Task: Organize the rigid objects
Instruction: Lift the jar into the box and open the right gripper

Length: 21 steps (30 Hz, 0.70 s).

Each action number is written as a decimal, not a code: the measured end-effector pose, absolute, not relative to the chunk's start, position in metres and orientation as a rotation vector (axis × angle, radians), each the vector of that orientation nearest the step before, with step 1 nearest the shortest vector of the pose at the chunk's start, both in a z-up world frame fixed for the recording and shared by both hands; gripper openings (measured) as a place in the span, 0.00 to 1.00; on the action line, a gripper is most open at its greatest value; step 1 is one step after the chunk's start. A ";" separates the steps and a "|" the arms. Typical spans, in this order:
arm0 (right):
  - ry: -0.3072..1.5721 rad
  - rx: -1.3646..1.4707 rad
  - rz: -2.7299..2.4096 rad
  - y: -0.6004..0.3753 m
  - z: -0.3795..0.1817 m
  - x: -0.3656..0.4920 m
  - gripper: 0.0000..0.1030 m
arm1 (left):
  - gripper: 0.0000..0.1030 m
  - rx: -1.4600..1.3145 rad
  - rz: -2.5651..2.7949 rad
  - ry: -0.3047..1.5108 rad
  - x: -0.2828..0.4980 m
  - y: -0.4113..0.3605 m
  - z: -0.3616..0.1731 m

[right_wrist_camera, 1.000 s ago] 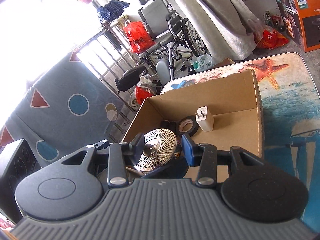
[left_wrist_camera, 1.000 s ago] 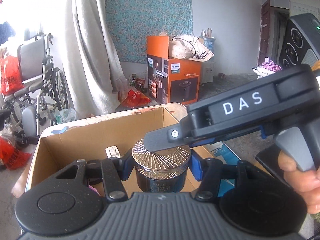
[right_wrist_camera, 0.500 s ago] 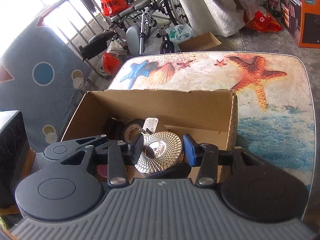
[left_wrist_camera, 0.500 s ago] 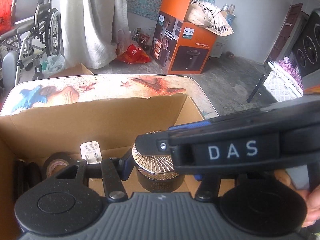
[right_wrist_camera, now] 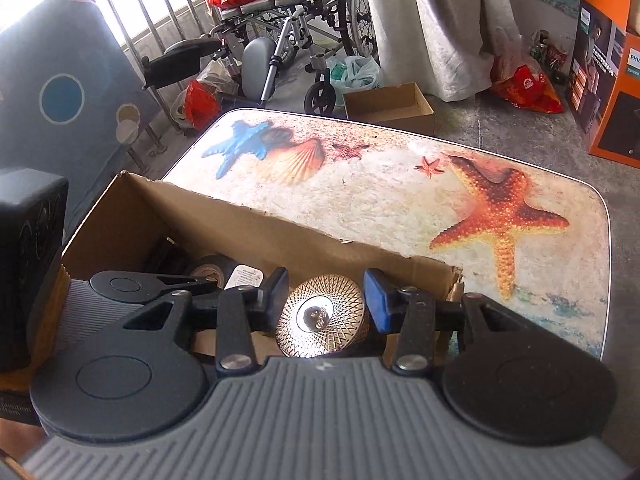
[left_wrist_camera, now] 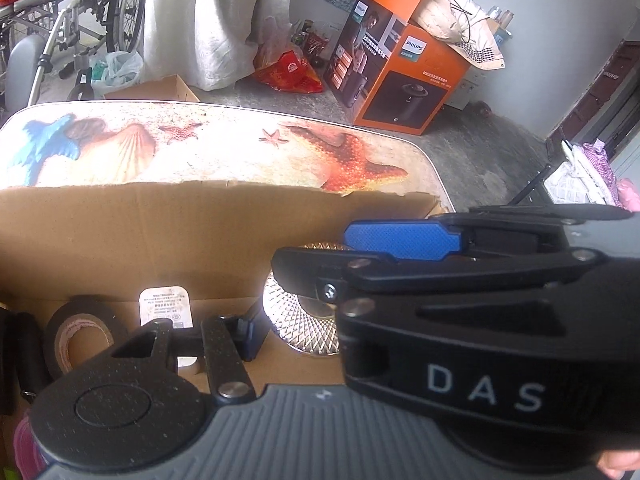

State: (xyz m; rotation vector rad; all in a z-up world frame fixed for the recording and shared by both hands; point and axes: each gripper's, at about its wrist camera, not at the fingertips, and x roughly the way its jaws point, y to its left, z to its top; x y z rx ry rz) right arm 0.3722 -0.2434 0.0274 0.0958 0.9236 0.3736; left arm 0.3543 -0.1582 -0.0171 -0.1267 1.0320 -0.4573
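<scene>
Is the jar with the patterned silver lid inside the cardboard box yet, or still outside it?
Inside. The jar sits below the cardboard box rim, lid up, between the right gripper fingers, beside the tape roll.

This looks like a room in a home. A wheelchair (right_wrist_camera: 288, 36) stands by a white curtain (left_wrist_camera: 216, 20), with shopping bags (right_wrist_camera: 524, 88) and an orange box (left_wrist_camera: 396, 68) on the floor.
</scene>
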 end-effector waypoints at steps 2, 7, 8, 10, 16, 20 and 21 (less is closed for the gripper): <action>0.918 0.098 0.379 -0.244 0.027 0.373 0.40 | 0.56 -0.136 -0.449 1.050 0.357 -0.158 -0.021; 0.904 0.109 0.388 -0.244 0.027 0.370 0.40 | 0.57 -0.125 -0.452 1.057 0.358 -0.162 -0.024; 0.899 0.113 0.389 -0.245 0.027 0.369 0.40 | 0.57 -0.131 -0.460 1.060 0.358 -0.162 -0.024; 0.891 0.134 0.391 -0.246 0.027 0.367 0.40 | 0.56 -0.143 -0.456 1.054 0.357 -0.162 -0.022; 0.818 0.225 0.407 -0.255 0.046 0.349 0.40 | 0.64 -0.168 -0.472 1.002 0.343 -0.159 0.003; 0.712 0.332 0.415 -0.266 0.072 0.310 0.40 | 0.72 -0.171 -0.498 0.945 0.316 -0.154 0.026; 0.685 0.352 0.416 -0.269 0.077 0.299 0.40 | 0.74 -0.169 -0.509 0.932 0.306 -0.152 0.032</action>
